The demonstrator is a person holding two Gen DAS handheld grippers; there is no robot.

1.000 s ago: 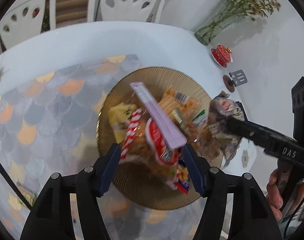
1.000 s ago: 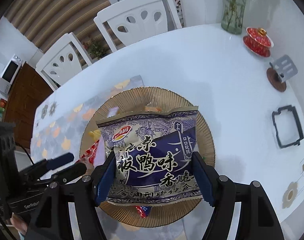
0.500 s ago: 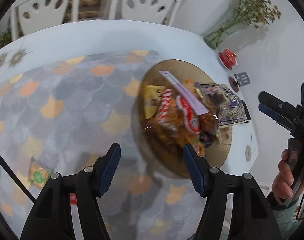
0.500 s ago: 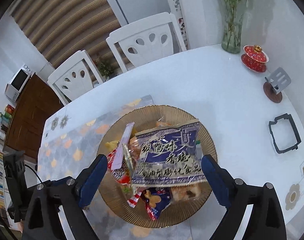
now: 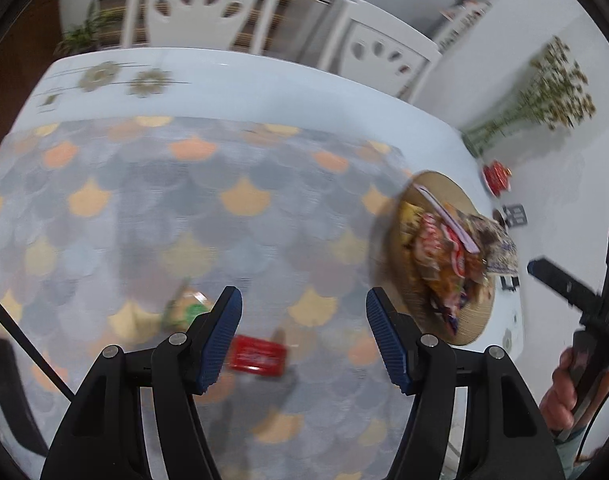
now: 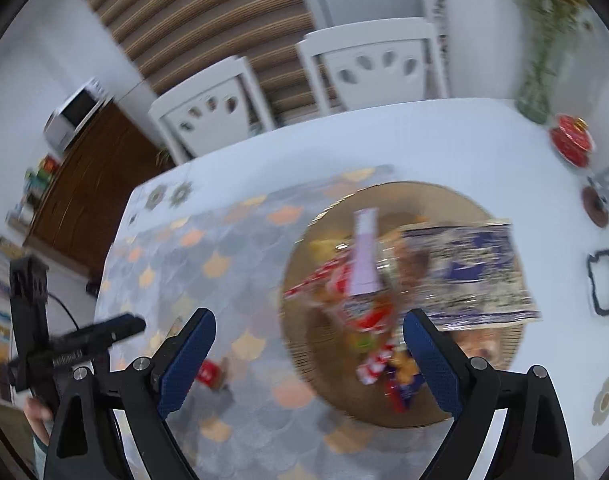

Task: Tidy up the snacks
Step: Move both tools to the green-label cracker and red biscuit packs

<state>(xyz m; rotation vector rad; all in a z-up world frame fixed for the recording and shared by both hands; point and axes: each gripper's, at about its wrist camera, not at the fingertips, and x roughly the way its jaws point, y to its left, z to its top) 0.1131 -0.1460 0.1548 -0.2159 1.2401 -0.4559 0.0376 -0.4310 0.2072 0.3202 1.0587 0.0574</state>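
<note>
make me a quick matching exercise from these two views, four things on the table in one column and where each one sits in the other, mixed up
Things:
1. purple-and-white snack bag
2. red snack packet
3. green snack packet
4. red lidded cup

Places:
A. on the scale-pattern mat, in front of the left gripper, between its open fingers
B. on the bare white table, far right, near the vase
C. on the pile in the round gold plate
D. on the mat, partly behind the left gripper's left finger

Pairs: 1-C, 2-A, 3-D, 4-B
</note>
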